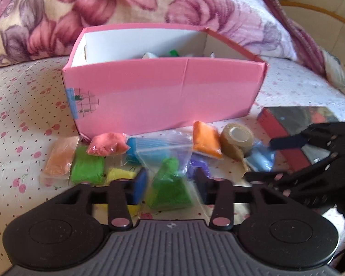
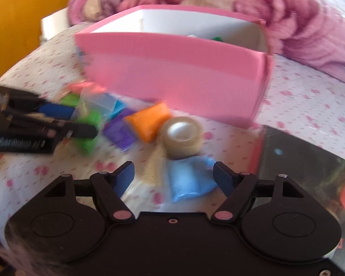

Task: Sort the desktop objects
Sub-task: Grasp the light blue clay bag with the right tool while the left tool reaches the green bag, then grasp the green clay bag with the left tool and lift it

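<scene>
A pink open box (image 1: 163,96) stands on the bedsheet, with a few items inside; it also shows in the right wrist view (image 2: 184,78). Several small bags of coloured clay lie in front of it. My left gripper (image 1: 170,186) is open with its fingers on either side of a dark green clay bag (image 1: 170,191). My right gripper (image 2: 173,178) is open around a light blue bag (image 2: 188,179), just in front of a beige tape roll (image 2: 181,138). An orange bag (image 2: 149,119) and a purple bag (image 2: 119,133) lie between the two grippers.
A dark book with a red edge (image 1: 294,124) lies at the right. A floral blanket (image 1: 126,7) is piled behind the box. Red (image 1: 108,147), lime green (image 1: 87,168), yellow (image 1: 119,176) and pale orange (image 1: 57,161) bags lie at the left.
</scene>
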`<action>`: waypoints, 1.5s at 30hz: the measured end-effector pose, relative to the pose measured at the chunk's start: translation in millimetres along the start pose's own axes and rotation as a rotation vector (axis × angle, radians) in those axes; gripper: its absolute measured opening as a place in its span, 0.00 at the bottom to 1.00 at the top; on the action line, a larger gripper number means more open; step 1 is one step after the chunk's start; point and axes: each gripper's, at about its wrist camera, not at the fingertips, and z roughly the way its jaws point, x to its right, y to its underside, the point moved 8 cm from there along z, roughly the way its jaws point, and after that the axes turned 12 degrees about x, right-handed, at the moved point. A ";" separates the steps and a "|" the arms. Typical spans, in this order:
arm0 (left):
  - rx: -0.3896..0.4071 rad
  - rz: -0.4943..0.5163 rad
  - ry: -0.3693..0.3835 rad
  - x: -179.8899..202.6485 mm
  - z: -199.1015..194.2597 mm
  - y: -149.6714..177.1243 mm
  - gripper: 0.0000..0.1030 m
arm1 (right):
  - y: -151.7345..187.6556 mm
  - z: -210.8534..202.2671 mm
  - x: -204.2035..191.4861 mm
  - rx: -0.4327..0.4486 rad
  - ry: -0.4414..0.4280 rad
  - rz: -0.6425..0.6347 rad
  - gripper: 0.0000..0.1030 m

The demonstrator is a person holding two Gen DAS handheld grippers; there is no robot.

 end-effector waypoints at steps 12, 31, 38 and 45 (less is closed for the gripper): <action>0.006 0.000 -0.061 -8.2 5.0 5.8 0.59 | 11.5 6.6 -21.0 -0.067 -0.072 -0.053 0.65; 0.026 0.004 -0.011 0.5 0.4 6.8 0.37 | 5.3 -6.1 -30.2 -0.051 -0.132 -0.014 0.52; 0.085 -0.054 -0.009 -6.8 -22.3 -7.9 0.37 | -8.8 -31.3 -22.6 0.041 -0.231 0.110 0.51; 0.101 -0.118 -0.015 -12.9 -33.8 -18.2 0.37 | -5.4 -29.6 -11.4 0.042 -0.194 0.127 0.51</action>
